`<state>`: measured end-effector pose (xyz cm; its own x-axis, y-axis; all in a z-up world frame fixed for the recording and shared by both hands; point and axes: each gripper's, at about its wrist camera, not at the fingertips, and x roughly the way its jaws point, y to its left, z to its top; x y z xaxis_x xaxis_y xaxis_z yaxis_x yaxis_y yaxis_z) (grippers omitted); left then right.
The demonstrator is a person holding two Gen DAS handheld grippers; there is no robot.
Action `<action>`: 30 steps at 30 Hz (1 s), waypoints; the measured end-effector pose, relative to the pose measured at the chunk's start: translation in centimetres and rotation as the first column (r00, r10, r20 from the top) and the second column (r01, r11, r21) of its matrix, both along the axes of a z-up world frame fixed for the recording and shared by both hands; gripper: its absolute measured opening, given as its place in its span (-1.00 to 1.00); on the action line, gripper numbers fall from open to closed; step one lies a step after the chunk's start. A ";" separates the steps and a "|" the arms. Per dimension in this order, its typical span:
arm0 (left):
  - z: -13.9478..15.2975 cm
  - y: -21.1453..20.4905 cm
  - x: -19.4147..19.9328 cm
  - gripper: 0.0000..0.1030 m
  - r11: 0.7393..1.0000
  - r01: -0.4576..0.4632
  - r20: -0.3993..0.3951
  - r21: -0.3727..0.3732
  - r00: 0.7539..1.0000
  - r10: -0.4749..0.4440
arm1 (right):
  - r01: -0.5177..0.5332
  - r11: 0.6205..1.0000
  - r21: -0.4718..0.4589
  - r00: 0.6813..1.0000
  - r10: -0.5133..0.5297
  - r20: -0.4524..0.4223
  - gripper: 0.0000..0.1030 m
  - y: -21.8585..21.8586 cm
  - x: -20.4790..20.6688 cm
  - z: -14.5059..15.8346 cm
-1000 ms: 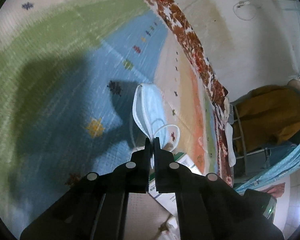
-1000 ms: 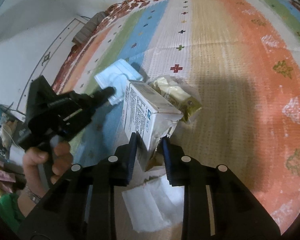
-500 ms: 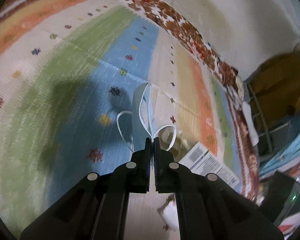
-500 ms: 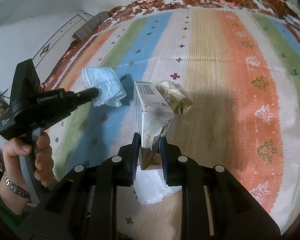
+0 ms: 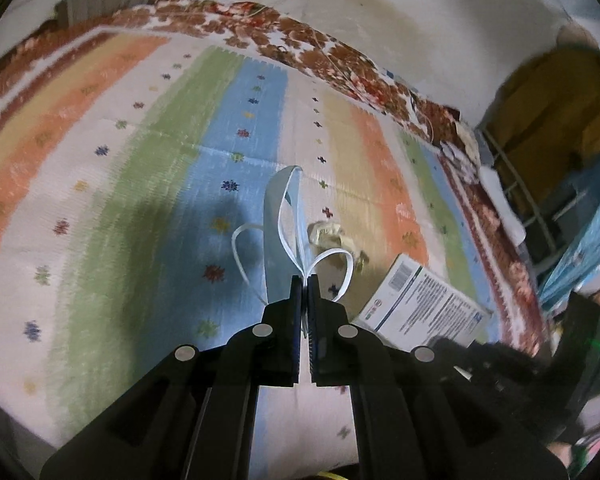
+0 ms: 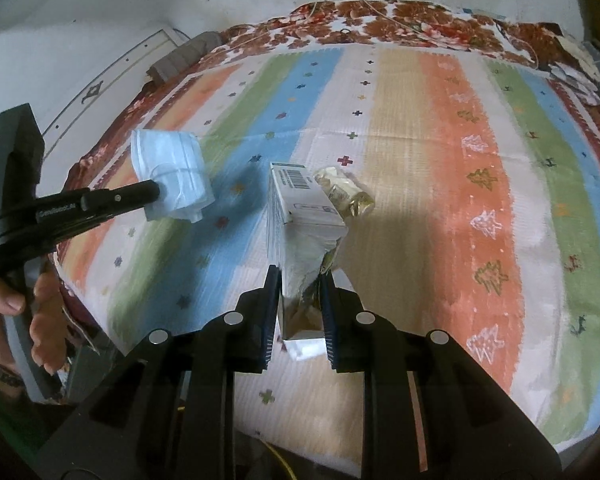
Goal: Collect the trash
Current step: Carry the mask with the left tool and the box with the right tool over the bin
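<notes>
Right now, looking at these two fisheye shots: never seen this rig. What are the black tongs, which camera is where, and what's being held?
There is no robot. A person holds a black hand tool with two-finger tongs in each hand, and a camera on each looks along its fingers.

Left-wrist view: the left tongs are shut on a pale blue paper face mask; its white ear loops dangle.

Right-wrist view: the right tongs clamp a torn white cardboard box with a barcode. At the left edge a hand holds the other tool, with the mask.

A crumpled yellowish wrapper lies on the striped multicoloured bedspread, and a white tissue shows below the box.
</notes>
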<state>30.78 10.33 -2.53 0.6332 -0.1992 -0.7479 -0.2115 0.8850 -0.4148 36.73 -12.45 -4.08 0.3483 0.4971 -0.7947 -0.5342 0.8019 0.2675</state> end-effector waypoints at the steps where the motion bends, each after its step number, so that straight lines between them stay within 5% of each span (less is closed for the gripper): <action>1: 0.2 -0.2 -0.3 -0.96 1.000 0.009 -0.002 0.015 1.000 -0.009 | 0.006 1.000 0.004 1.000 -0.006 -0.005 -0.64 -0.3 -0.4 0.3; 6: 2.0 -1.6 -2.5 -0.96 0.996 0.060 -0.005 0.061 0.998 -0.060 | 0.009 1.000 -0.020 1.000 -0.008 0.021 -0.64 -0.7 -3.0 1.6; 30: 4.2 -3.9 -11.5 -0.96 0.990 0.141 -0.017 0.027 0.990 -0.141 | -0.010 0.999 -0.046 0.991 0.016 0.136 -0.64 -3.0 -13.7 4.7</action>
